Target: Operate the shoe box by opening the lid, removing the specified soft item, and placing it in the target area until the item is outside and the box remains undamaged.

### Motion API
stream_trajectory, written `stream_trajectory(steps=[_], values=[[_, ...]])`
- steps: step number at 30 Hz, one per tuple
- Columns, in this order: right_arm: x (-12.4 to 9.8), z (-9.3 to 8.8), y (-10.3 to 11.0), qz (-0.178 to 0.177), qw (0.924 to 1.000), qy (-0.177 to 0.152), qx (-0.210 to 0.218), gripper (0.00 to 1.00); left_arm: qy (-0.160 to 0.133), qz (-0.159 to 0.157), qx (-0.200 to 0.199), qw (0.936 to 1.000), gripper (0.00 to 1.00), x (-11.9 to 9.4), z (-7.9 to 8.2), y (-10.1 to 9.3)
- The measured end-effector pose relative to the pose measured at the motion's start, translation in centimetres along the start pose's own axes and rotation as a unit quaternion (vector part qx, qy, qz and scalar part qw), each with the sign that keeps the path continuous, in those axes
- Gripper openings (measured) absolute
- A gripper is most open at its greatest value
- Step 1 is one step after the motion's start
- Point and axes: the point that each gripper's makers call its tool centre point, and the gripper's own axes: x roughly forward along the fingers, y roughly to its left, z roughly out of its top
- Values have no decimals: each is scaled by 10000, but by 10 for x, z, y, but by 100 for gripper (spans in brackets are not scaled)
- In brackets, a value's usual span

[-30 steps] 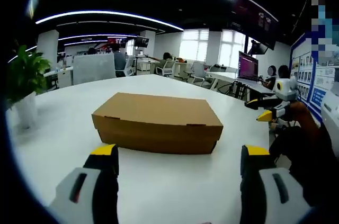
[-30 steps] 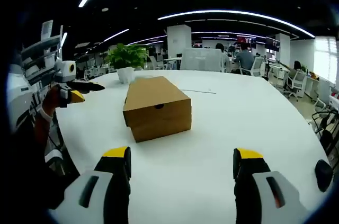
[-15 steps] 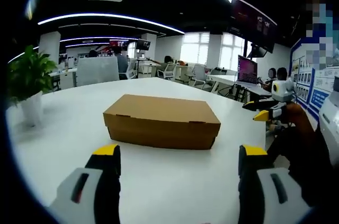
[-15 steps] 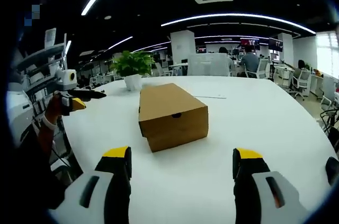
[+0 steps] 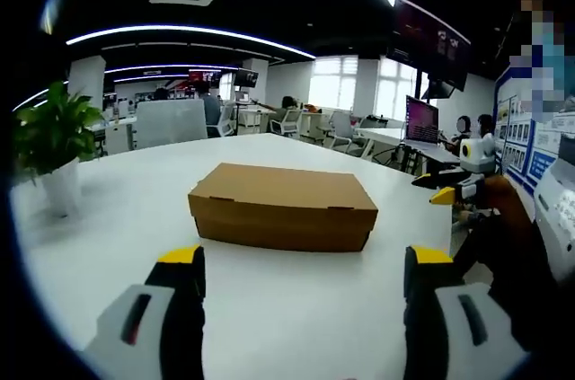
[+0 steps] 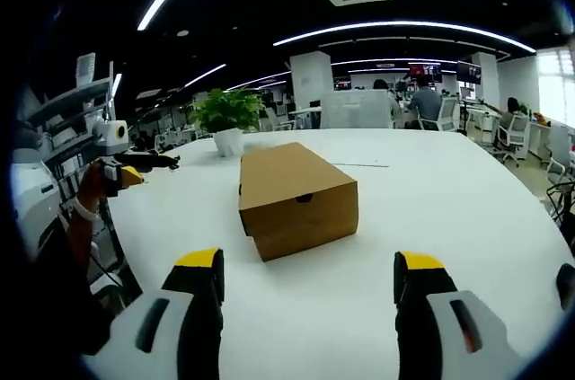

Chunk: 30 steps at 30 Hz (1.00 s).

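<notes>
Both cameras have shifted slightly; nothing on the table moved. Left gripper (image 5: 301,265) and right gripper (image 6: 307,268) hold their jaws wide apart, empty. One closed brown cardboard shoe box (image 5: 281,207) lies beyond on the white table (image 6: 449,209), one potted green plant (image 6: 225,115) farther off.

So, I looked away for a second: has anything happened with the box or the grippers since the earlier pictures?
Only the cameras shifted a little with the hands. The box sits shut on the white table as before, untouched. Both the left gripper and the right gripper stay open, holding nothing, short of the box.
</notes>
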Motion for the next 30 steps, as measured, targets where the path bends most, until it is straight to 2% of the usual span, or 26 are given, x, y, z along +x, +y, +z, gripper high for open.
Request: stream_trajectory(steps=[9, 17, 21, 30], values=[[4, -5, -10, -52, 9999, 133, 19, 79, 96, -38, -97, 9999, 93, 9, -2, 7], [13, -6, -12, -19, 9998, 167, 82, 78, 217, -40, -56, 9997, 94, 16, -4, 12], [17, -10, -11, 5, 9995, 293, 67, 78, 201, -11, -91, 9998, 96, 19, -2, 17], [14, -5, -18, -107, 9996, 194, 184, 78, 246, -72, 6, 9997, 95, 23, -1, 15]])
